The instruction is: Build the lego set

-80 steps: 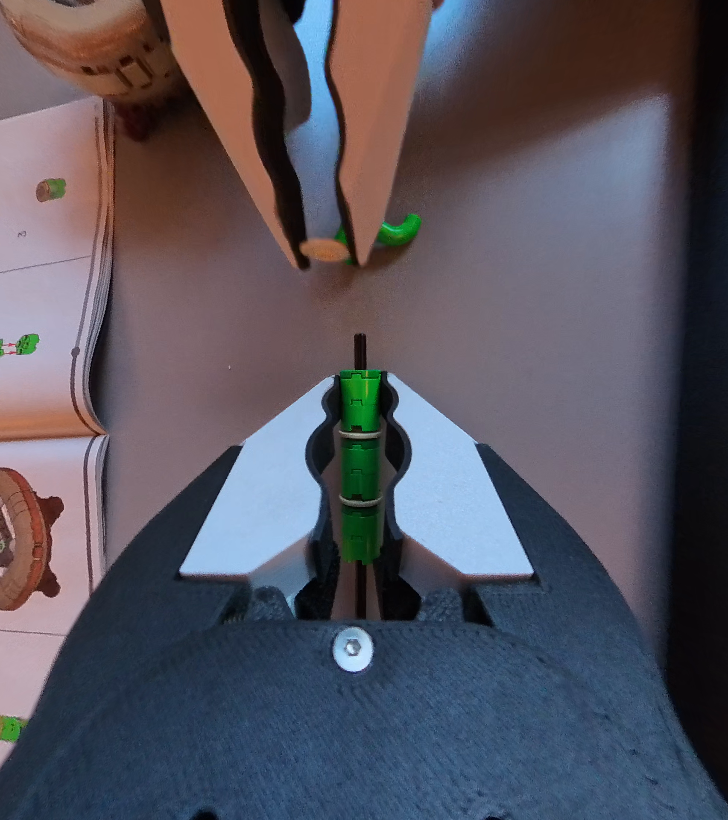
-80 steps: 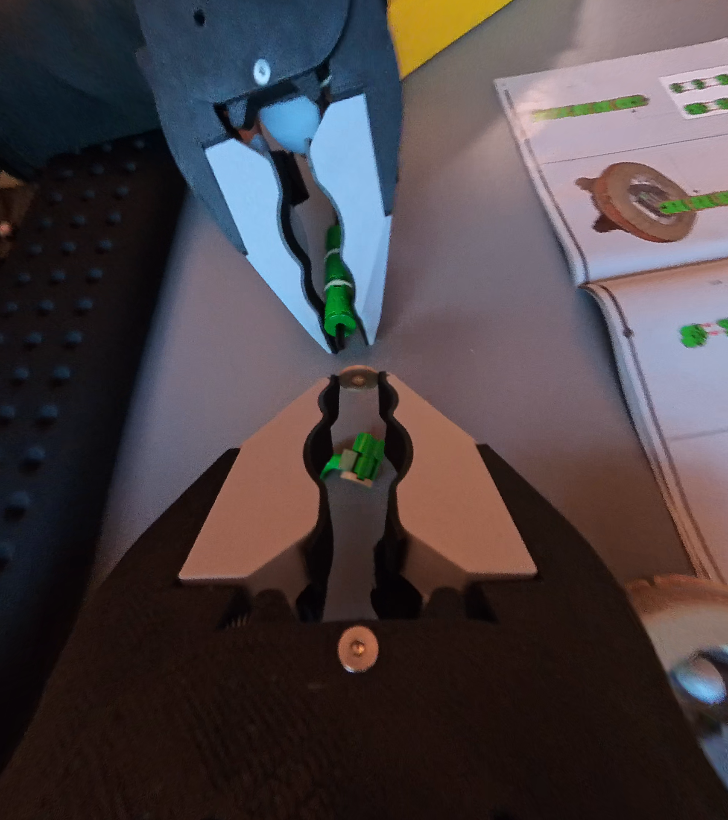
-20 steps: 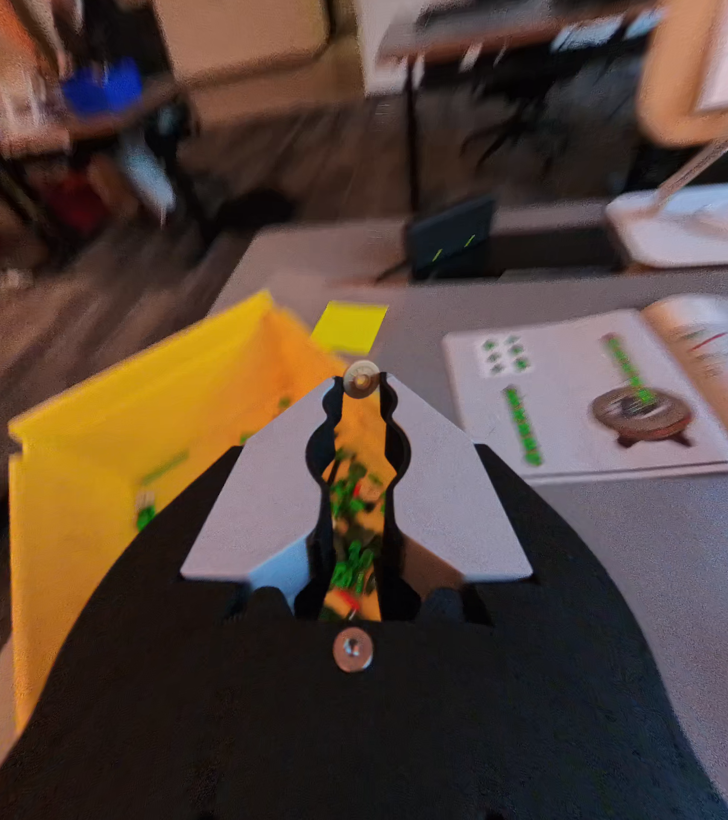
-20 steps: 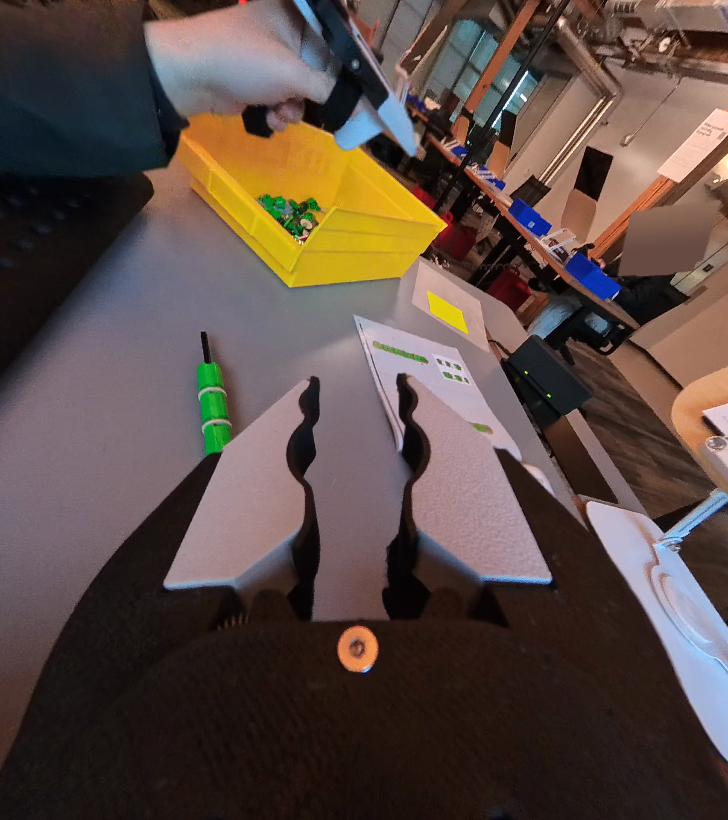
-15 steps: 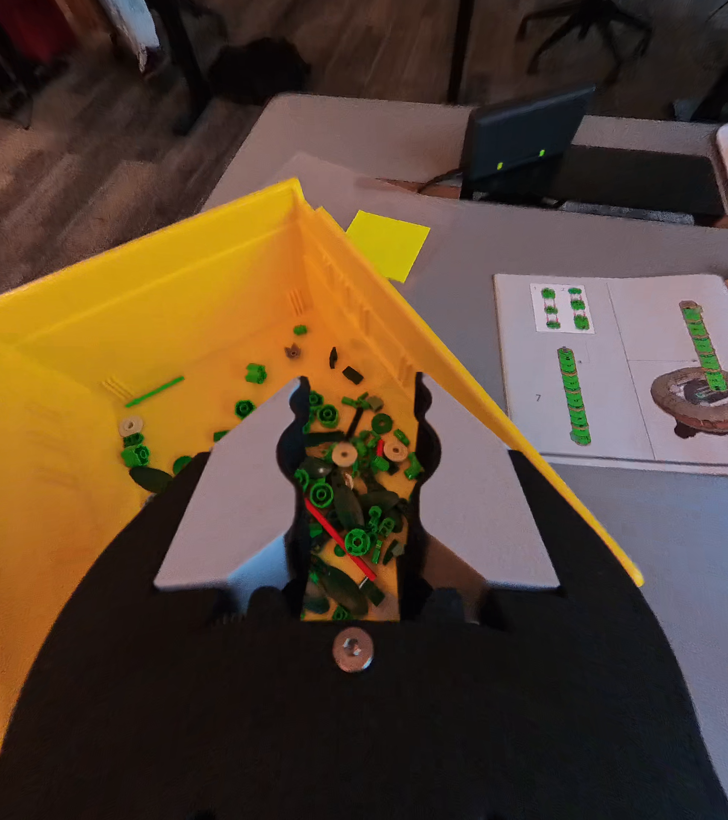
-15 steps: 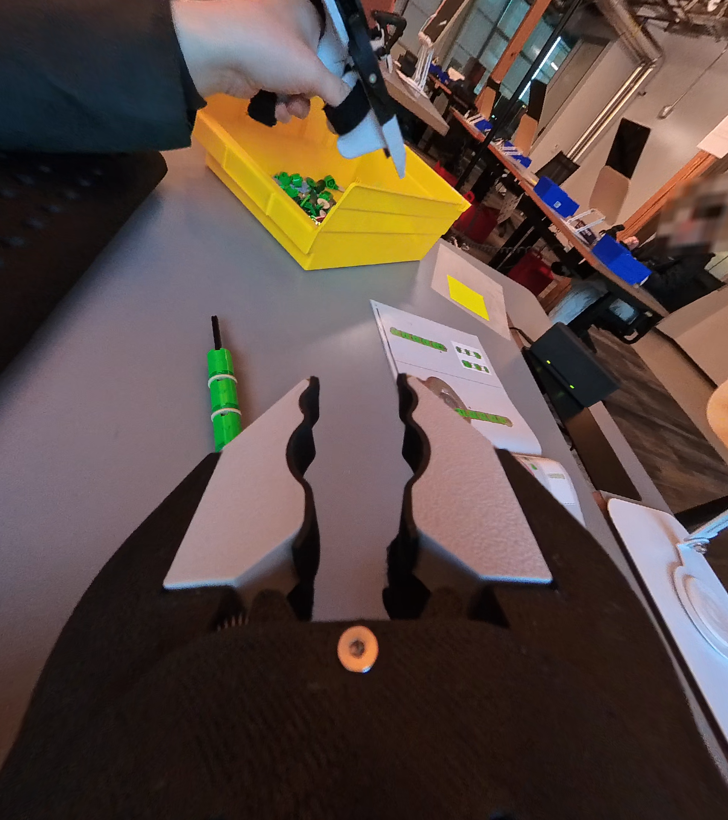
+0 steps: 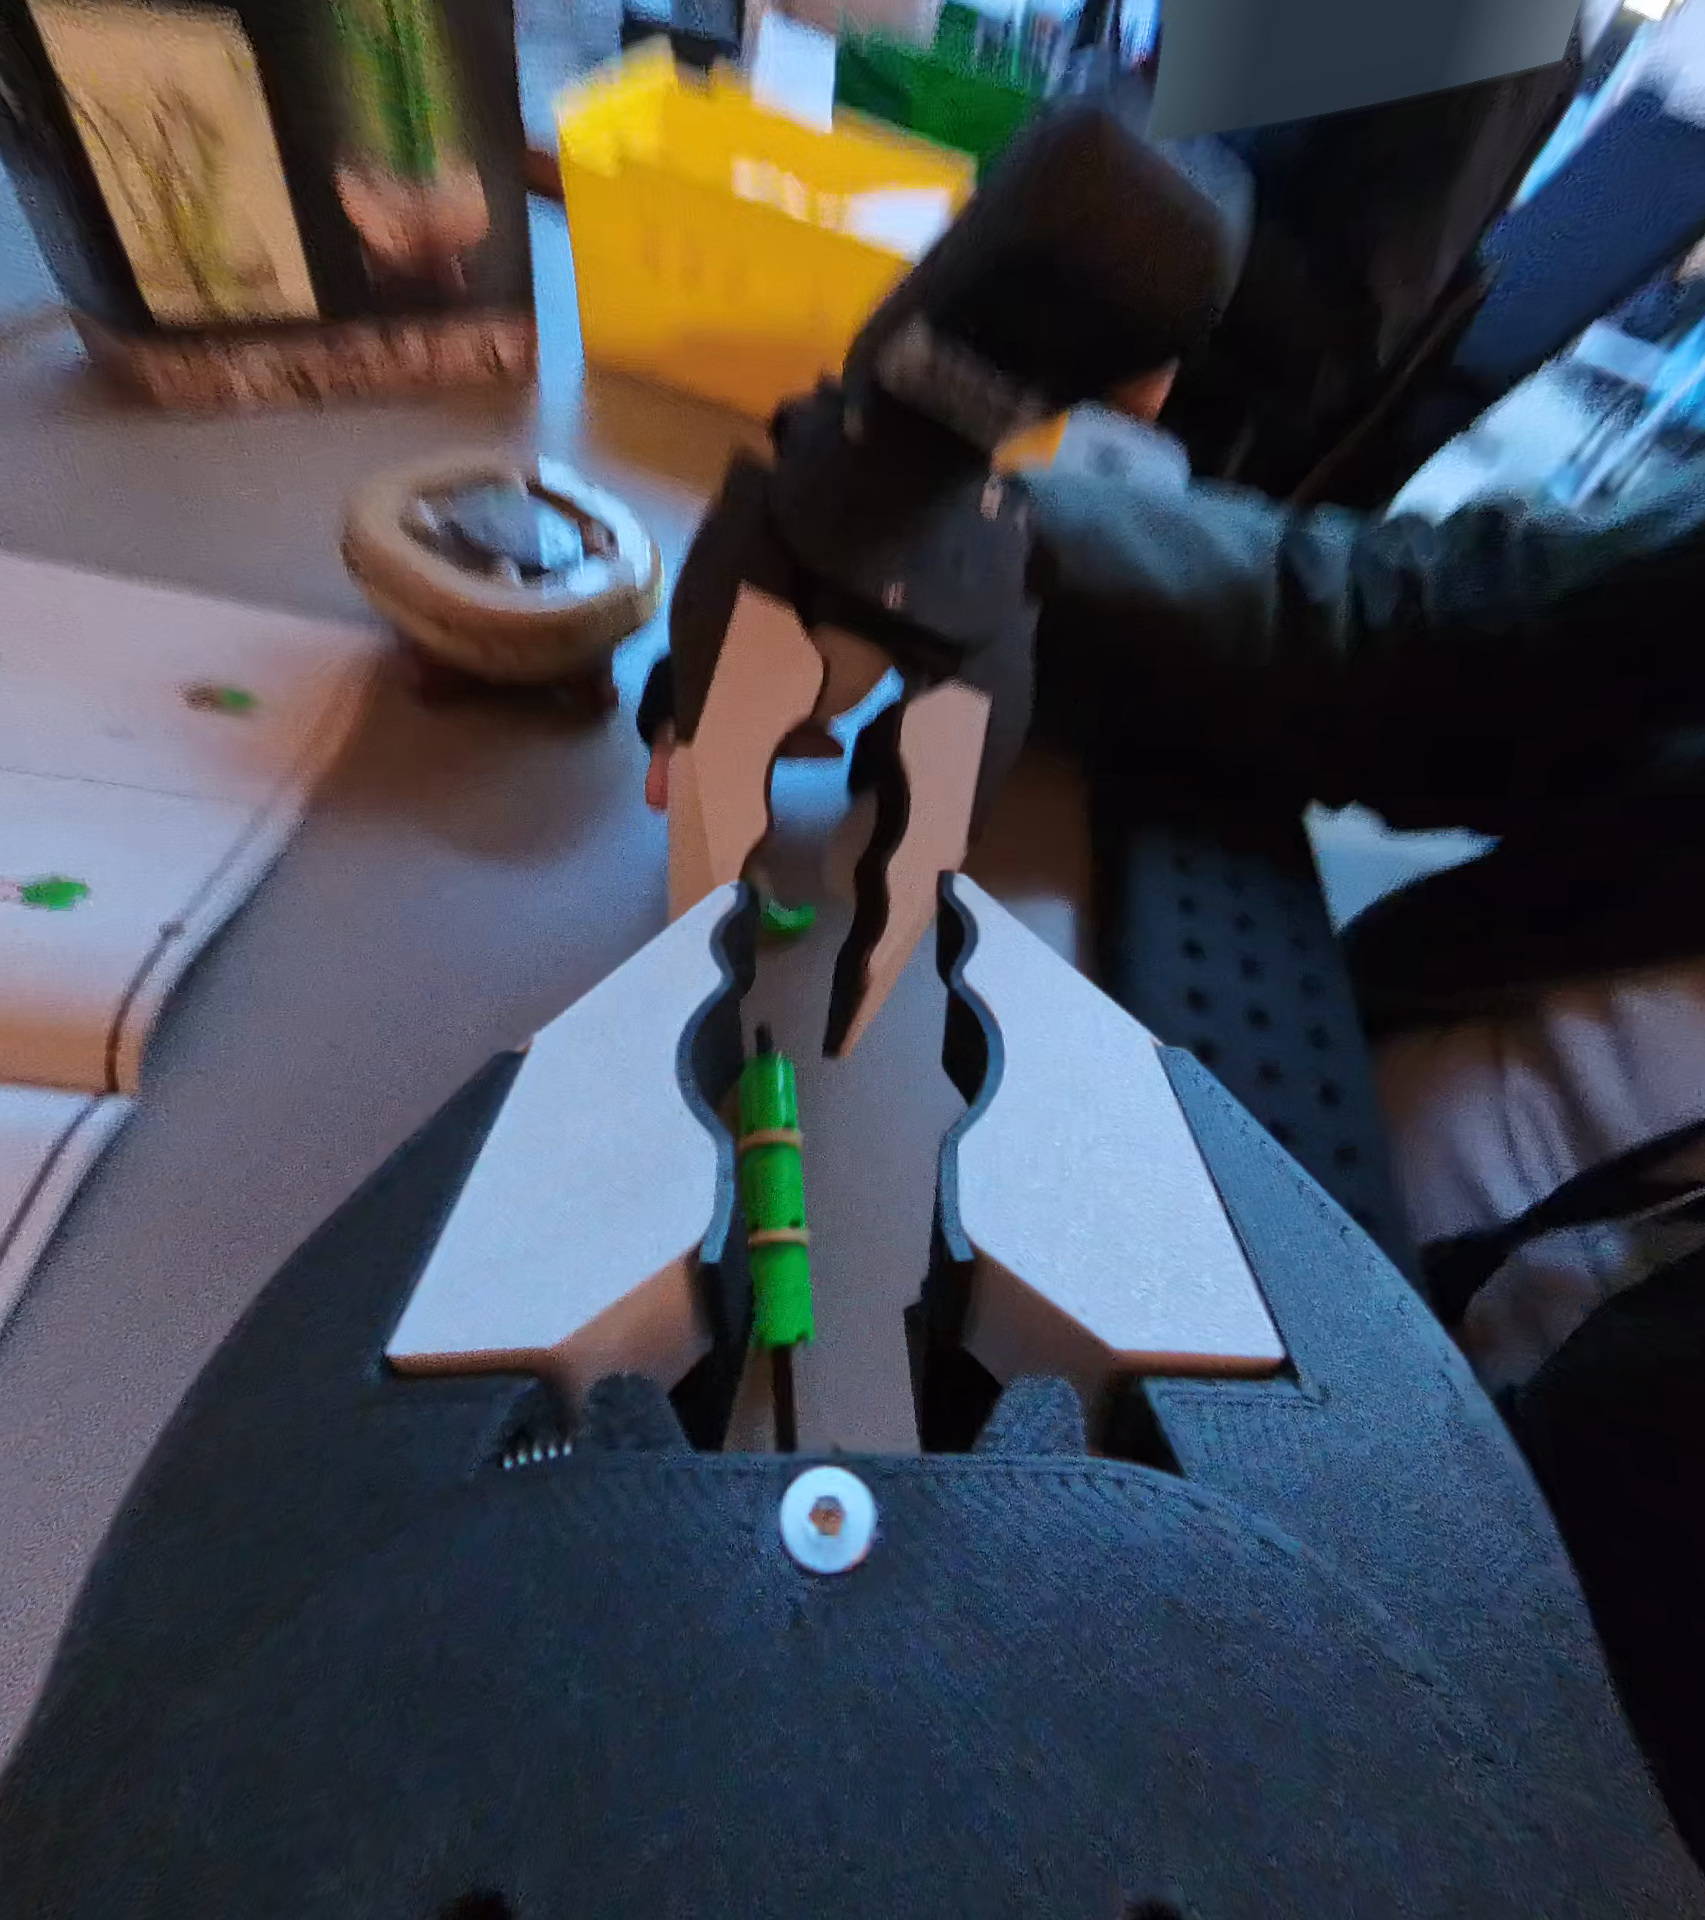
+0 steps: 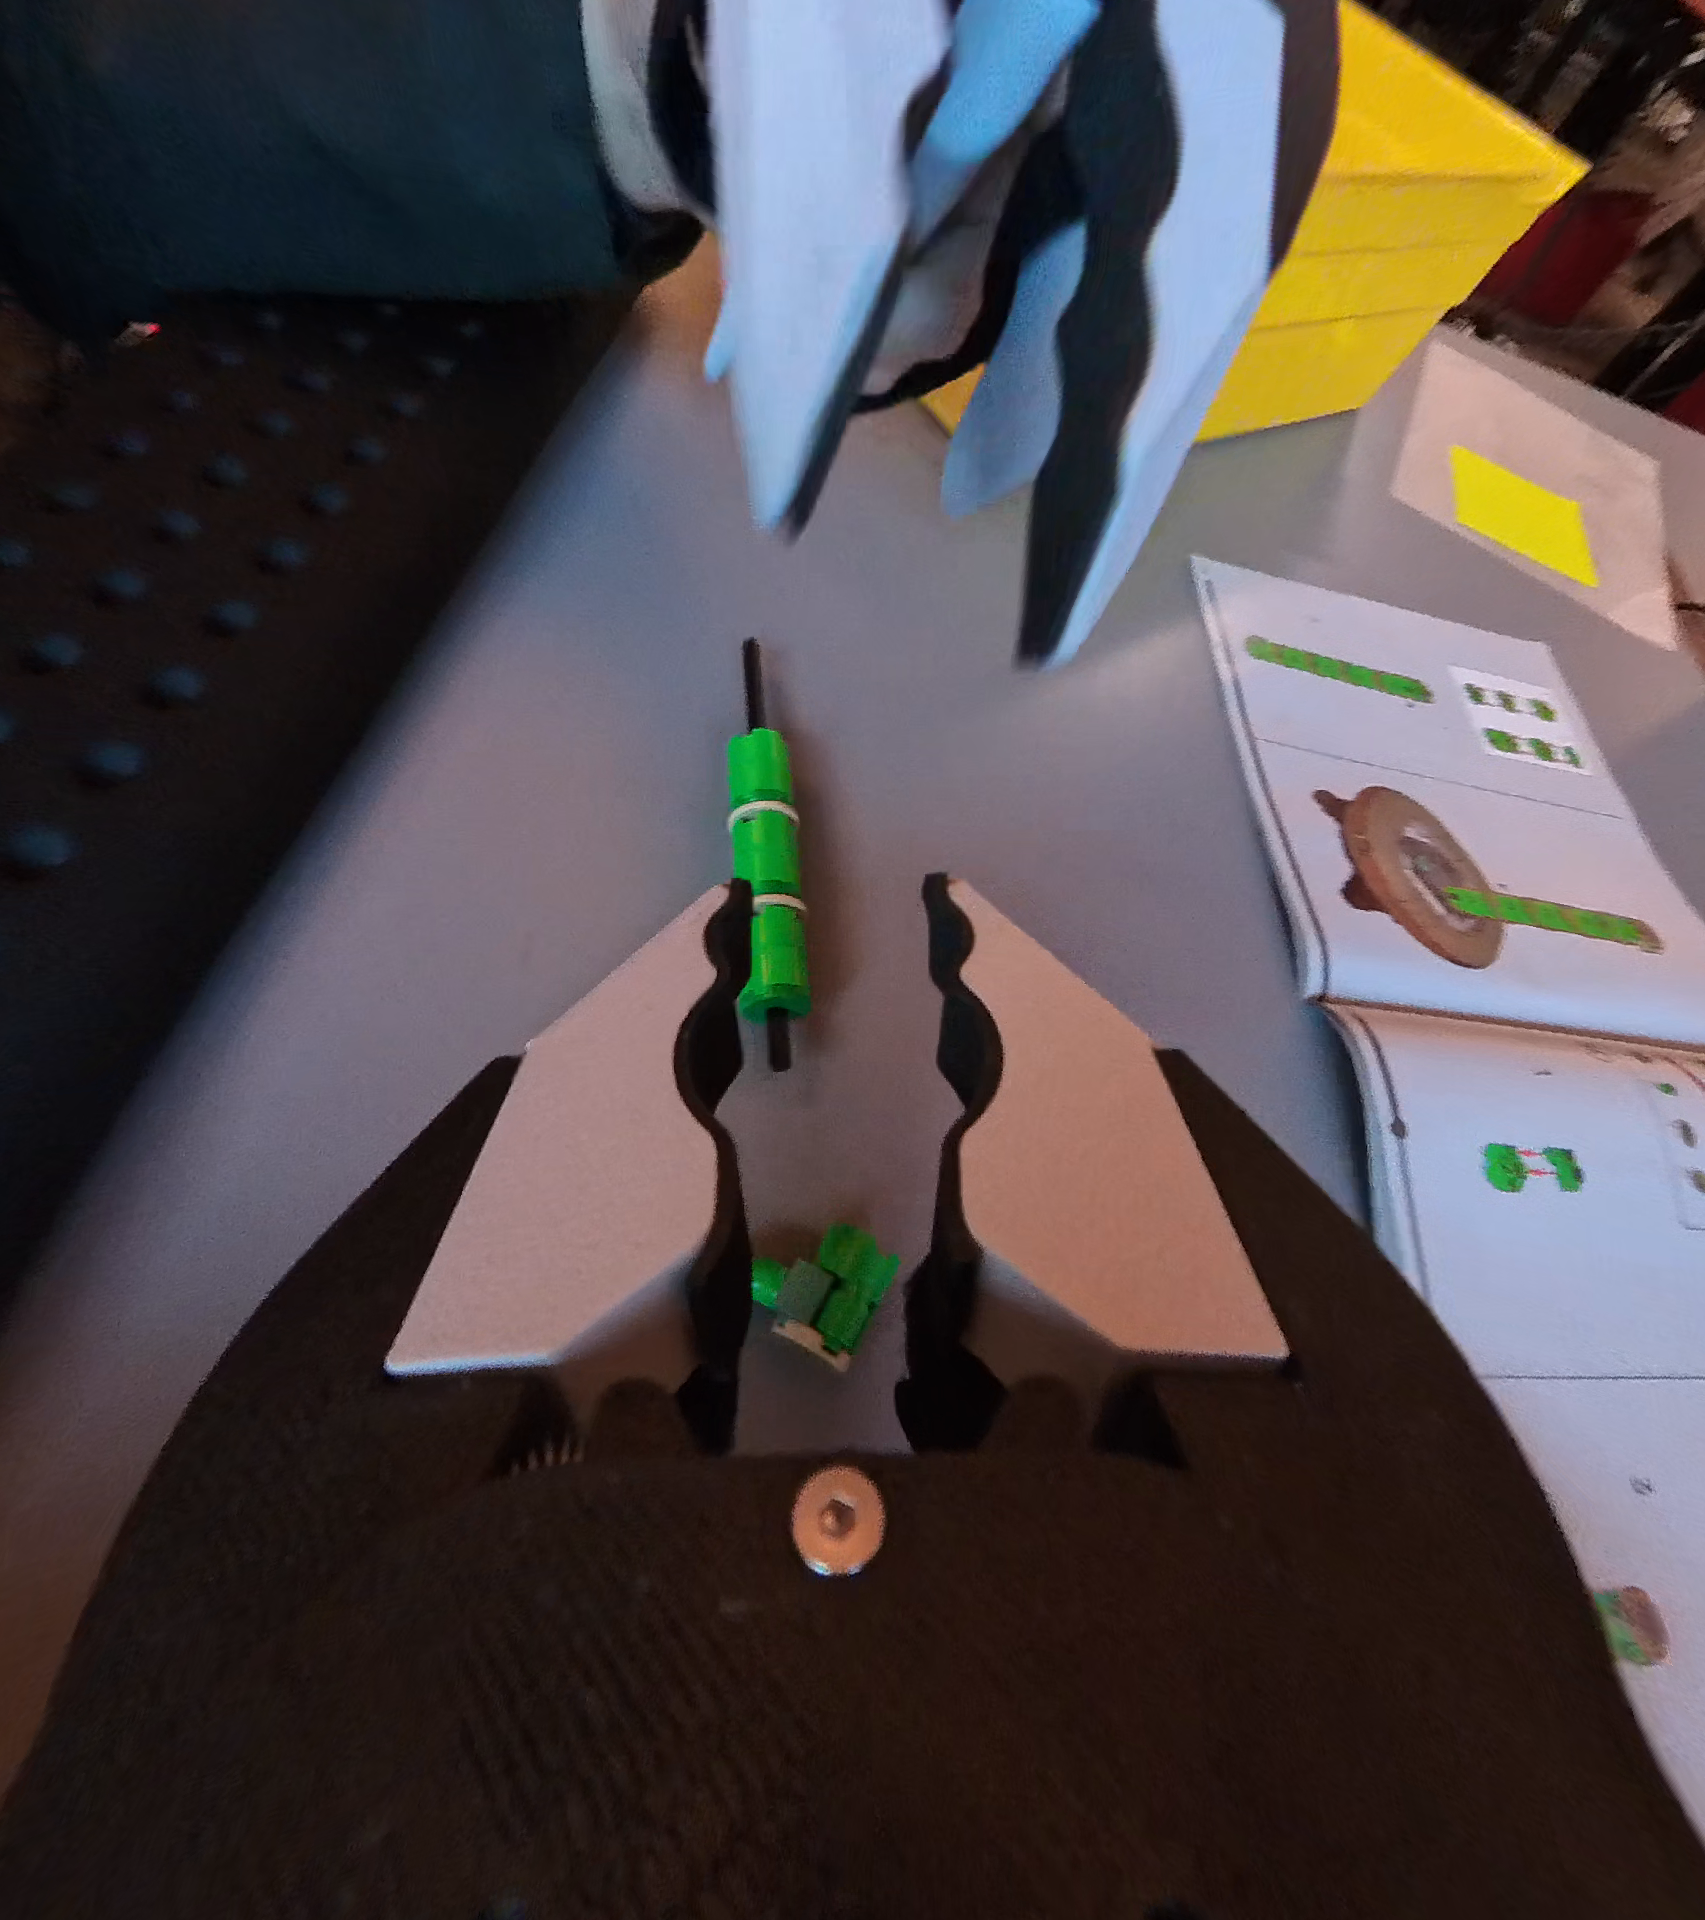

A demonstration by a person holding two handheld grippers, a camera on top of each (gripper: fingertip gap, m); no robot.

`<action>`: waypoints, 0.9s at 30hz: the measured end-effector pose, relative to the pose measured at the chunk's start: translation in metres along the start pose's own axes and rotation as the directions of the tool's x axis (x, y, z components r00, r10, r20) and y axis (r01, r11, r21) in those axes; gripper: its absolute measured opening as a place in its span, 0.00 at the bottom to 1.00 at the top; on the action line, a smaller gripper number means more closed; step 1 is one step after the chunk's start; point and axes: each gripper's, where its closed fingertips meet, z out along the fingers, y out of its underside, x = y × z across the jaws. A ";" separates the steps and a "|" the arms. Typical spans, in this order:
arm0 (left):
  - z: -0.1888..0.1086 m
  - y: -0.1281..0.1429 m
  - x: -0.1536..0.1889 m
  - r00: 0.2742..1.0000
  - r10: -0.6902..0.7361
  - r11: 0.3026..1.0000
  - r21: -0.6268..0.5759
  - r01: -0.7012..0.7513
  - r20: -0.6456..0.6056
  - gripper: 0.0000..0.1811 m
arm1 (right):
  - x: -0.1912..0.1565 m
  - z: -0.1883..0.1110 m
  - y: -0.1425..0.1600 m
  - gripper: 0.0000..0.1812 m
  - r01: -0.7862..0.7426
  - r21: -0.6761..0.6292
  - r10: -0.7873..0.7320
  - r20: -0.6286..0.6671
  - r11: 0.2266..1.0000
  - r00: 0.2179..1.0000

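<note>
Both grippers spread & empty: left gripper point(image 7: 843, 914) w/ green axle stack point(image 7: 773, 1205) lying loose on grey table point(image 8: 536, 831) btwn its fingers, right gripper point(image 8: 832, 894) above small green lego cluster point(image 8: 822, 1299).

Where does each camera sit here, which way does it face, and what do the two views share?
Left wrist view: on the open left gripper, looking across the table toward the right gripper and a dark sleeve.
Right wrist view: on the open right gripper, facing the left gripper, the yellow bin and the booklet.
Shared: the green rod, lying loose on the table.
</note>
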 end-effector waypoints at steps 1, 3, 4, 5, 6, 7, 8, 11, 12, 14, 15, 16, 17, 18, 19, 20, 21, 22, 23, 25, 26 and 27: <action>0.006 0.015 -0.005 0.999 0.023 0.996 -0.082 -0.020 0.025 0.19 | -0.002 0.002 0.003 0.18 -0.011 -0.018 0.012 0.014 1.000 1.000; 0.013 0.040 -0.009 0.996 0.075 0.975 -0.213 -0.064 0.043 0.20 | -0.007 0.007 0.007 0.18 -0.038 -0.049 0.040 0.043 0.998 0.998; 0.015 0.051 -0.010 0.995 0.093 0.961 -0.267 -0.077 0.047 0.20 | -0.009 0.010 0.009 0.17 -0.050 -0.065 0.054 0.055 0.997 0.997; 0.017 0.060 -0.010 0.993 0.105 0.945 -0.317 -0.085 0.044 0.19 | -0.011 0.012 0.011 0.16 -0.062 -0.082 0.068 0.067 0.995 0.995; 0.018 0.068 -0.010 0.992 0.116 0.929 -0.357 -0.093 0.044 0.18 | -0.014 0.015 0.014 0.14 -0.073 -0.102 0.082 0.081 0.992 0.993; 0.018 0.074 -0.013 0.990 0.132 0.916 -0.389 -0.099 0.057 0.17 | -0.017 0.017 0.017 0.13 -0.084 -0.128 0.096 0.095 0.988 0.991; 0.018 0.079 -0.016 0.987 0.148 0.903 -0.415 -0.106 0.069 0.17 | -0.018 0.018 0.020 0.12 -0.092 -0.147 0.107 0.100 0.985 0.989; 0.018 0.088 -0.020 0.983 0.163 0.883 -0.457 -0.110 0.080 0.14 | -0.018 0.021 0.020 0.12 -0.096 -0.151 0.112 0.099 0.984 0.989; 0.017 0.090 -0.021 0.984 0.161 0.879 -0.465 -0.105 0.081 0.13 | -0.018 0.022 0.021 0.12 -0.095 -0.160 0.111 0.097 0.983 0.989; 0.017 0.095 -0.022 0.984 0.160 0.866 -0.490 -0.100 0.081 0.12 | -0.016 0.023 0.025 0.12 -0.081 -0.178 0.097 0.087 0.981 0.991; 0.017 0.098 -0.023 0.983 0.163 0.857 -0.505 -0.101 0.080 0.11 | -0.016 0.023 0.027 0.12 -0.074 -0.185 0.090 0.083 0.980 0.992; 0.018 0.100 -0.021 0.985 0.159 0.853 -0.511 -0.103 0.069 0.10 | -0.016 0.023 0.028 0.12 -0.072 -0.192 0.090 0.083 0.979 0.993; 0.019 0.100 -0.021 0.984 0.163 0.852 -0.512 -0.107 0.065 0.09 | -0.016 0.024 0.029 0.11 -0.073 -0.200 0.091 0.082 0.977 0.993; 0.019 0.100 -0.021 0.983 0.173 0.850 -0.514 -0.116 0.065 0.08 | -0.016 0.024 0.029 0.10 -0.070 -0.209 0.089 0.081 0.975 0.993; 0.020 0.100 -0.021 0.982 0.179 0.849 -0.514 -0.122 0.064 0.08 | -0.017 0.024 0.030 0.09 -0.066 -0.218 0.086 0.085 0.974 0.993; 0.020 0.100 -0.021 0.982 0.179 0.850 -0.513 -0.122 0.064 0.08 | -0.018 0.025 0.030 0.08 -0.065 -0.224 0.086 0.086 0.972 0.993; 0.020 0.100 -0.021 0.982 0.175 0.851 -0.511 -0.118 0.065 0.08 | -0.018 0.025 0.030 0.08 -0.068 -0.230 0.089 0.085 0.971 0.992; 0.020 0.099 -0.021 0.983 0.172 0.853 -0.508 -0.114 0.067 0.08 | -0.018 0.025 0.030 0.08 -0.076 -0.238 0.098 0.084 0.968 0.992; 0.020 0.099 -0.021 0.983 0.172 0.853 -0.508 -0.116 0.066 0.08 | -0.017 0.025 0.031 0.08 -0.086 -0.244 0.110 0.084 0.966 0.990; 0.021 0.099 -0.021 0.981 0.183 0.852 -0.509 -0.126 0.064 0.08 | -0.017 0.025 0.031 0.08 -0.085 -0.250 0.110 0.086 0.964 0.990; 0.021 0.099 -0.021 0.981 0.184 0.852 -0.509 -0.126 0.065 0.08 | -0.017 0.025 0.031 0.08 -0.085 -0.252 0.109 0.085 0.964 0.990; 0.021 0.099 -0.021 0.981 0.182 0.852 -0.508 -0.125 0.065 0.08 | -0.017 0.025 0.031 0.08 -0.094 -0.255 0.119 0.084 0.962 0.989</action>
